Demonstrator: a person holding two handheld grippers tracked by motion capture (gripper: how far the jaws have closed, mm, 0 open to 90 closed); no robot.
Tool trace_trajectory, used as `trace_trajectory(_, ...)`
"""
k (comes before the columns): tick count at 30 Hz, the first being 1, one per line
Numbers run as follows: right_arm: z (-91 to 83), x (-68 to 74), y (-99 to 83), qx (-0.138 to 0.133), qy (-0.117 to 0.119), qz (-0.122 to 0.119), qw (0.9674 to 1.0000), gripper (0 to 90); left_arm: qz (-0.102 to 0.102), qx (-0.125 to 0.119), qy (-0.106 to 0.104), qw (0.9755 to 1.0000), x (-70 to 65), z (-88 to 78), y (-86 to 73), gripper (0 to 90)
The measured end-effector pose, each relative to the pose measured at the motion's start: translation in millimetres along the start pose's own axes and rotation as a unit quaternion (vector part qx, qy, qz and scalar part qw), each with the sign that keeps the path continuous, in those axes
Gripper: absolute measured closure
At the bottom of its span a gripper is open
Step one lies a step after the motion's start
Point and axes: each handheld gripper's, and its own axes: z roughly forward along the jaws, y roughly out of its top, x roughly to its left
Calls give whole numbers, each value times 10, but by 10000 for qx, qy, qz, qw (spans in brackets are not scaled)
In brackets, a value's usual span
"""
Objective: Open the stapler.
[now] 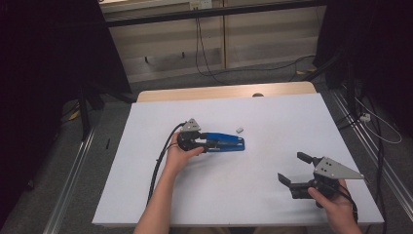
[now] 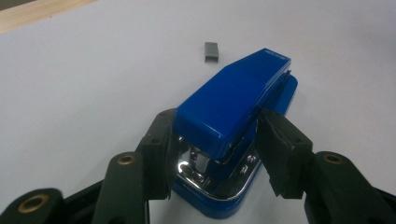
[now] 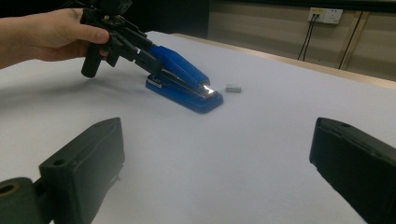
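At the rear end of the blue stapler (image 2: pixel 236 105), your left hand-held gripper (image 2: pixel 215 140) has a jaw on each flank of the stapler's top arm, close against the plastic. From the left gripper view you cannot quite tell whether both pads already press, so treat the grasp as not yet secure. To do this well, keep the jaws level with the worktop (image 1: pixel 272 117), centred on the hinge end, and squeeze evenly so the stapler does not twist or skid. Grip the blue top arm and chrome magazine together rather than the slippery upper shell alone.

The stapler lies flat on the white worktop near its middle, nose pointing away from your left hand (image 1: pixel 178 156). Just beyond the nose, apart from it, sits a small grey block of staples (image 1: pixel 239 130); avoid nudging it.

Your right hand-held gripper (image 1: pixel 292 170) rests released near the worktop's front right corner, jaws wide apart and well clear of the stapler.
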Motion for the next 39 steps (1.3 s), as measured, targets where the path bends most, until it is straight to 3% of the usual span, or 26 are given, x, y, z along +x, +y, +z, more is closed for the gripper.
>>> trace_trajectory(10, 11, 5, 0, 30, 30, 10, 10000, 27, -50, -156, -19, 9999, -26, -49, 83, 511)
trace_trajectory(15, 30, -1, 5, 63, 23, -5, 10000, 28, -174, -416, -98, 9989, -49, -77, 176, 522)
trace_trajectory(19, 88, -8, 12, 143, -8, -55, 9999, 28, -135, -478, -95, 9987, -80, -80, 248, 539)
trace_trajectory(27, 298, 28, 105, 240, -99, -130, 9996, 29, -200, -425, -90, 9989, -98, -86, 306, 548)
trace_trajectory(33, 526, 80, 231, 134, -77, 15, 9999, 29, -243, -401, -98, 9988, -104, -85, 334, 552)
trace_trajectory(34, 628, 97, 261, 123, -25, 109, 9999, 28, -253, -382, -94, 9989, -106, -88, 336, 551)
trace_trajectory(39, 820, 121, 322, 221, 79, 191, 9995, 24, -271, -378, -83, 9989, -111, -88, 340, 552)
